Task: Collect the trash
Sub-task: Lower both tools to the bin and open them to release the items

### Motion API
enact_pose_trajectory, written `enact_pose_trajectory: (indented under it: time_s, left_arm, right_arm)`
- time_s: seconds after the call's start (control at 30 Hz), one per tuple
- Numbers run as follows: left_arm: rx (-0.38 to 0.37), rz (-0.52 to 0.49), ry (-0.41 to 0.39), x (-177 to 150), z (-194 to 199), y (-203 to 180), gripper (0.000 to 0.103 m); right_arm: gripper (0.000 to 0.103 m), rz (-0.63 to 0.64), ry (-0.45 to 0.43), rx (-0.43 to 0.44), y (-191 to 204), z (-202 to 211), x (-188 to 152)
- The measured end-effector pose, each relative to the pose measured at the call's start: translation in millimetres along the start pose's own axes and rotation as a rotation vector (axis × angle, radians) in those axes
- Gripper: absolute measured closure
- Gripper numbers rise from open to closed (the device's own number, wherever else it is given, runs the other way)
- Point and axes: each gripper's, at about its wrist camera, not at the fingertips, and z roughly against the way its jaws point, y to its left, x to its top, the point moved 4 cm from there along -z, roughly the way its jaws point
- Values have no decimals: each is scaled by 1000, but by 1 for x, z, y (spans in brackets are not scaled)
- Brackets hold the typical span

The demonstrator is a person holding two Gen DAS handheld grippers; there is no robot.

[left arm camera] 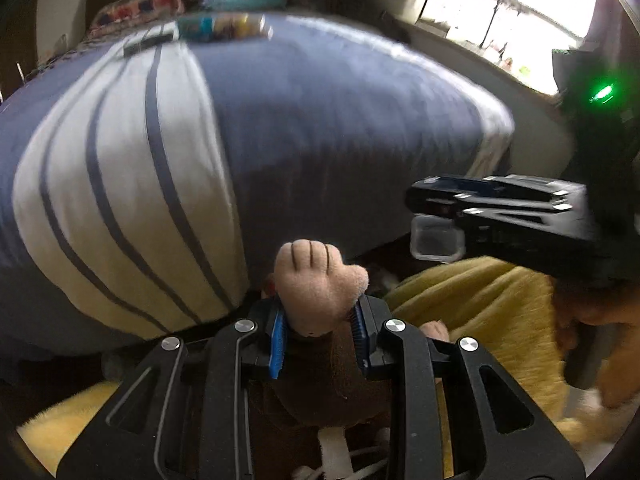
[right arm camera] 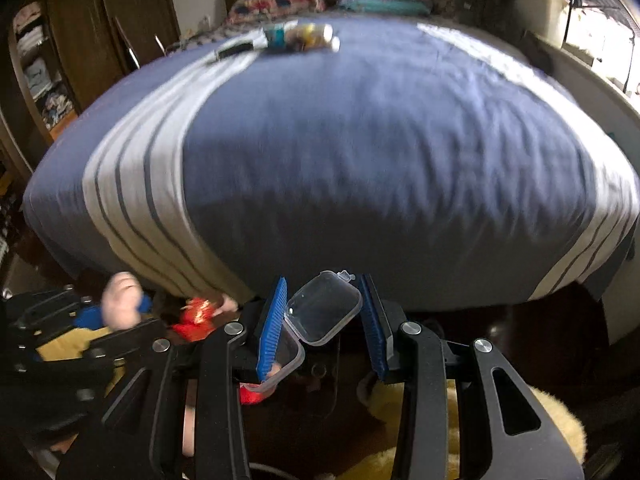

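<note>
My left gripper [left arm camera: 319, 322] is shut on a brown plush toy; its pink paw [left arm camera: 316, 280] sticks out past the blue pads. My right gripper [right arm camera: 326, 320] is shut on a small clear plastic box [right arm camera: 322, 312] with its hinged lid open. In the left wrist view the right gripper [left arm camera: 436, 216] shows at the right, holding the clear box [left arm camera: 436, 238]. In the right wrist view the left gripper [right arm camera: 116, 308] shows at the lower left with the pink paw [right arm camera: 120, 300]. Small items [right arm camera: 300, 36] lie at the far end of the bed.
A bed with a blue and white striped cover [right arm camera: 360, 140] fills the view ahead. Pillows [right arm camera: 276, 0] lie at its head. A yellow fluffy blanket [left arm camera: 480, 312] lies below the grippers. A red item [right arm camera: 196, 316] lies by the bed's foot. Shelves [right arm camera: 36, 68] stand left; a window [left arm camera: 500, 12] is right.
</note>
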Motion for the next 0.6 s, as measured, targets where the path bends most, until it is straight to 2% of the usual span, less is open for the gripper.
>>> enact_pose_trajectory:
  time_s: [0.27, 0.37, 0.5, 0.57, 0.6]
  left_arm:
    - [13, 98, 154, -39, -80, 31, 77]
    - [11, 114, 192, -46, -99, 36, 76]
    - [19, 115, 238, -53, -115, 43, 73]
    - [24, 115, 257, -56, -118, 43, 68]
    - [24, 119, 259, -57, -117, 45, 59]
  right_arm:
    - [65, -53, 117, 32, 0, -64, -25]
    - [65, -85, 183, 47, 0, -97, -37]
    - [64, -112, 229, 65, 4, -119, -42]
    - [62, -112, 232, 73, 8, -122, -44]
    - [59, -111, 235, 79, 10, -123, -44]
